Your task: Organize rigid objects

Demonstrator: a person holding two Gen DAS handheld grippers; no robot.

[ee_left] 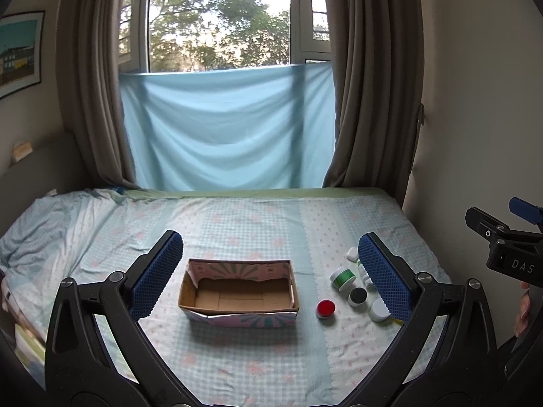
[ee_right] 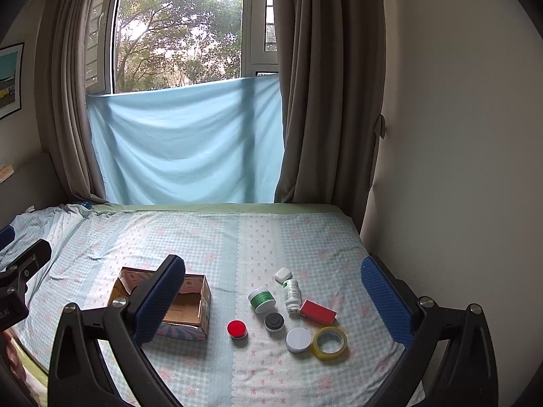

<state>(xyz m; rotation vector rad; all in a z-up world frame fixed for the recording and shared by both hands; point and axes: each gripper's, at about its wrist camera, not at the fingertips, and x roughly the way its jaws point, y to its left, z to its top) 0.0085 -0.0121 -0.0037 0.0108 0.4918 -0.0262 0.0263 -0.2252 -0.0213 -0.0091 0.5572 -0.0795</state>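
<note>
The cardboard box (ee_left: 239,291) stands empty on the bed (ee_left: 258,217), probably to receive the small items grouped to its right. The left gripper (ee_left: 271,271) is spread wide above the box. The right gripper (ee_right: 271,305) is also spread, empty, with the red-lid jar (ee_right: 237,329) and tape roll (ee_right: 330,342) lying below between its fingers.
</note>
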